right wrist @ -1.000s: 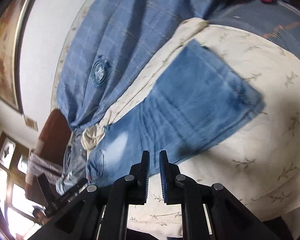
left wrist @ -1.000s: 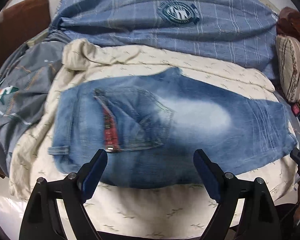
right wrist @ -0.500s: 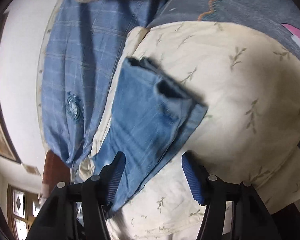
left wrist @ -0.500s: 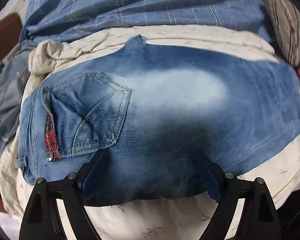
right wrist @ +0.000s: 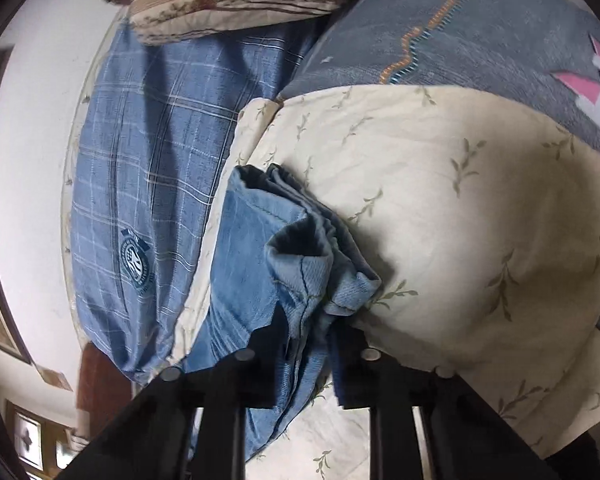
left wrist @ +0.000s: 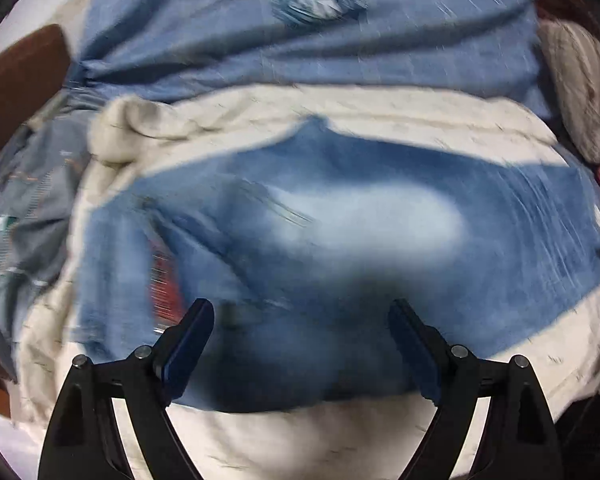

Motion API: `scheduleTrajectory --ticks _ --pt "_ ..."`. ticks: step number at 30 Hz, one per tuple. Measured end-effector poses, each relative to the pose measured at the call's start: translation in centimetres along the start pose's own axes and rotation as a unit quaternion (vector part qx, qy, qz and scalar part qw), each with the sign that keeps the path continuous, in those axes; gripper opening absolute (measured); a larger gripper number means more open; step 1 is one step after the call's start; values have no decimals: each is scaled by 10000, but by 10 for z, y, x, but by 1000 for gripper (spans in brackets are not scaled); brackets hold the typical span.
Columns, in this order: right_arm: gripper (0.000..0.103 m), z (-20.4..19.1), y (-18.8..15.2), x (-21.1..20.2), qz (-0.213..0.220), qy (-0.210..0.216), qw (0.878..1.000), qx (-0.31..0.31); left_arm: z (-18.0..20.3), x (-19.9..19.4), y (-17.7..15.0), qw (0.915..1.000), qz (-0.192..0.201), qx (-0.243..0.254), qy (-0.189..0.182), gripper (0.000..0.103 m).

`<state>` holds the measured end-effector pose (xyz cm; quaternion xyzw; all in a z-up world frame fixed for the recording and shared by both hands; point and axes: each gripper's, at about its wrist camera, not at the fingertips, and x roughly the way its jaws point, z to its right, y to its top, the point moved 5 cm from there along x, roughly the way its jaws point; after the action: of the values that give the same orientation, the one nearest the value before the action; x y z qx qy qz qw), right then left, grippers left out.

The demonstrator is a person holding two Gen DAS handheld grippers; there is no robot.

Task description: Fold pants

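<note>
pants lie flat on the cream sheet ahead of your left gripper, its fingers spread and empty, while your right gripper clamps the bunched hem, so lift both layers together toward the waistband.

Cream sheet lies bare beside pants.

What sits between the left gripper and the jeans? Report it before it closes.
Nothing visible. The left gripper is open right over the jeans, which lie flat on the cream sheet with no other item across them. The right gripper is shut on the jeans' hem end.
</note>
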<state>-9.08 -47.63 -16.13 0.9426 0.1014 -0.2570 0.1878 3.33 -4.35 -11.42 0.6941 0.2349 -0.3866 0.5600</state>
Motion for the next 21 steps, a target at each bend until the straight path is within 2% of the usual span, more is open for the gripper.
scheduleTrajectory --ticks 2,4,8,11,14,16,21 --pt "17 1 0 1 -22 -32 10000 36 -22 -1 5 9995 34 -284 119 89" --pt "18 10 0 5 -111 -119 9996 250 -39 7 6 9986 -119 -461 220 89" --pt "20 10 1 6 -135 -117 9992 359 -58 31 -7 9964 -405 -550 511 89" --pt "23 2 1 10 -65 -254 9996 45 -54 40 -12 9969 -356 -471 530 95" --pt "24 -5 3 14 -22 -165 9998 -109 -52 39 -11 9967 -423 -480 493 95" --pt "19 -9 3 10 103 -81 9997 -188 -55 33 -12 9967 -437 -553 413 95" --pt "13 -58 -9 -5 621 67 9898 -1279 -68 23 -12 9956 -373 -804 300 95"
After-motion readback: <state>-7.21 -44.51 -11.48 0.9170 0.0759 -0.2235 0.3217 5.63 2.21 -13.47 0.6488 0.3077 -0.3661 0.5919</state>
